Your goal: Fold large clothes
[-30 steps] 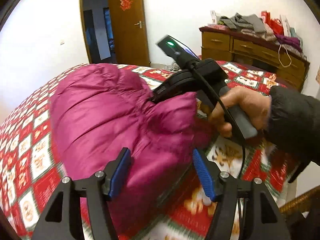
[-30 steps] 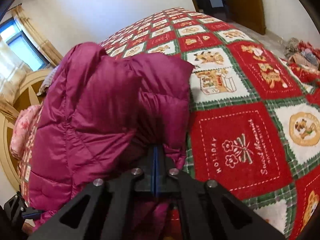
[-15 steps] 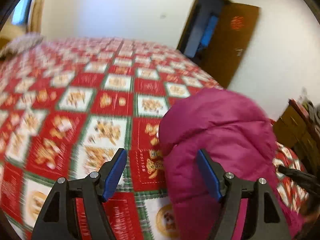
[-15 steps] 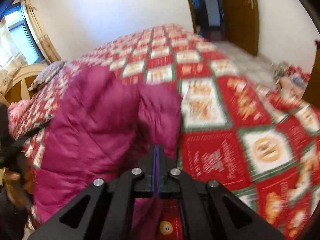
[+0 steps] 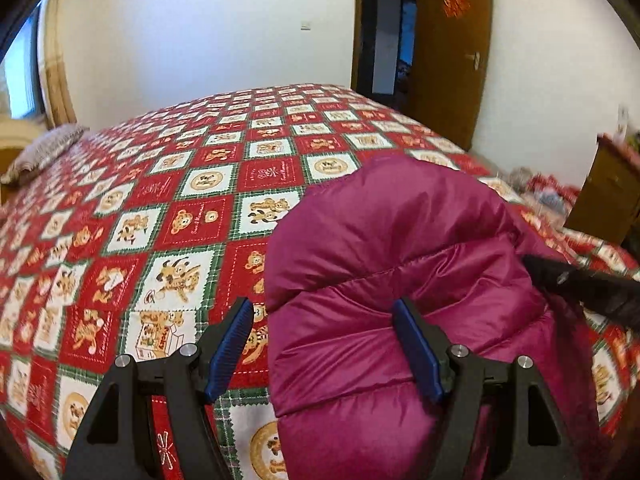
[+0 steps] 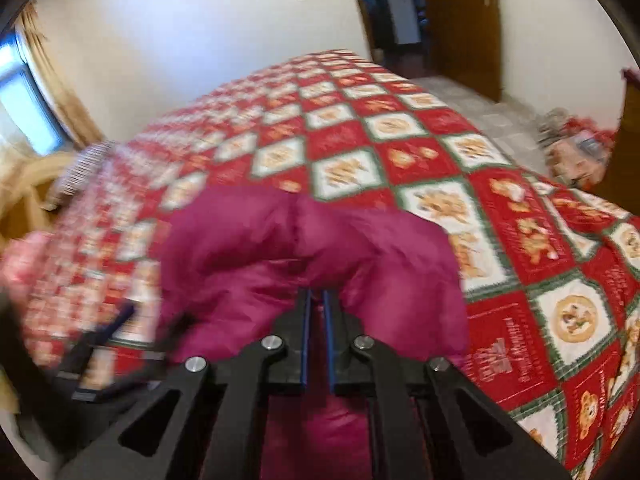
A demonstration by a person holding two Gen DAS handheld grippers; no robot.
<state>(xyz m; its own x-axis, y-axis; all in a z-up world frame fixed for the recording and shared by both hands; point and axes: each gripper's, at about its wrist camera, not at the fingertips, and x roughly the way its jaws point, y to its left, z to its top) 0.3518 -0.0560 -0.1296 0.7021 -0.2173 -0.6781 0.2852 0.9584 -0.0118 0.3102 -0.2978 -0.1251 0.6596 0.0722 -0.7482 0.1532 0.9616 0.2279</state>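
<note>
Bedroom interior. A bed [image 5: 168,208] under a red, white and green patchwork quilt fills the centre. Beyond its far edge: white wall [image 5: 208,40]. Right of the bed: open brown door [image 5: 452,52], wooden dresser [image 5: 608,196]. Left: bright window [image 6: 24,108], tan curtain [image 6: 52,76].

bed [image 5: 208,184] w/ red bear quilt | magenta puffer jacket [image 5: 400,280] bunched on it | pillow [image 5: 44,152] far corner

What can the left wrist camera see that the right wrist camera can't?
Only the left wrist view shows the left gripper sharply, wide open beside the jacket's edge, and the red paper decoration on the door. Only the right wrist view shows the right gripper, its blue pads slightly parted, and the tiled floor. Both share the purple jacket, patterned bedspread and wooden door.
</note>
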